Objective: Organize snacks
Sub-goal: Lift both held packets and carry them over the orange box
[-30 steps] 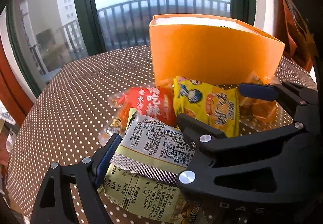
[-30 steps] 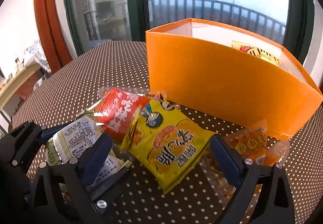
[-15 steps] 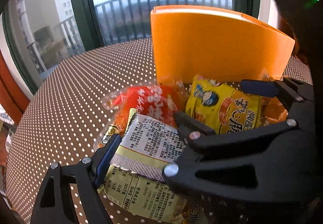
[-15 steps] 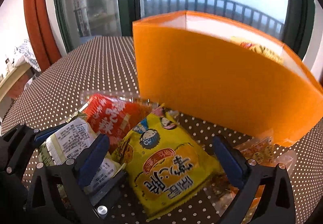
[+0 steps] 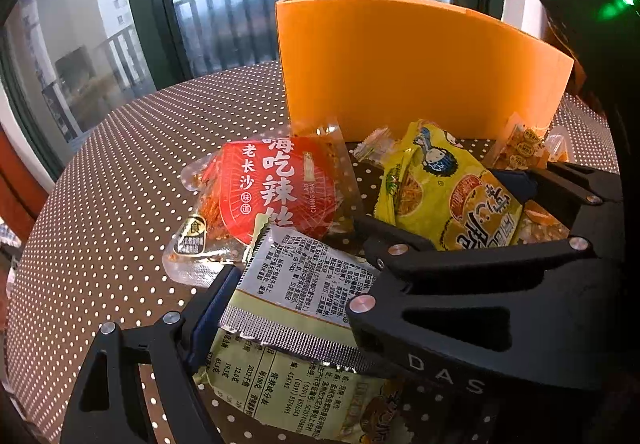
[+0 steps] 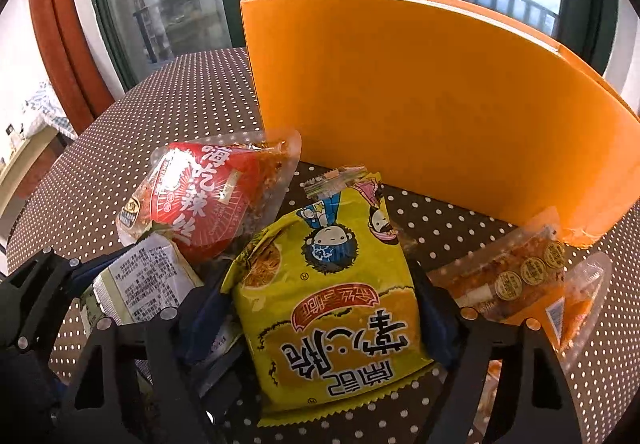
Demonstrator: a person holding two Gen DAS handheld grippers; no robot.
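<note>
On the dotted table, in front of the tall orange box (image 6: 420, 104), lies a heap of snack packets. In the left wrist view my left gripper (image 5: 304, 284) is shut on a pale green packet (image 5: 304, 276) with its printed back up. Its left pad touches the packet's edge, and its right finger is hidden behind the other gripper. My right gripper (image 6: 324, 312) is closing, and both blue pads press the sides of a yellow noodle packet (image 6: 328, 284). A red packet (image 6: 200, 200) lies just beyond both.
A clear packet of orange snacks (image 6: 520, 276) lies to the right, against the box's corner. The two grippers stand close side by side, the right one (image 5: 438, 200) crossing the left wrist view. The brown dotted table (image 5: 120, 184) stretches left toward a window with a balcony railing.
My right gripper came down and forward over the yellow packet and narrowed its jaws onto its sides. The left gripper stayed put with the pale green packet.
</note>
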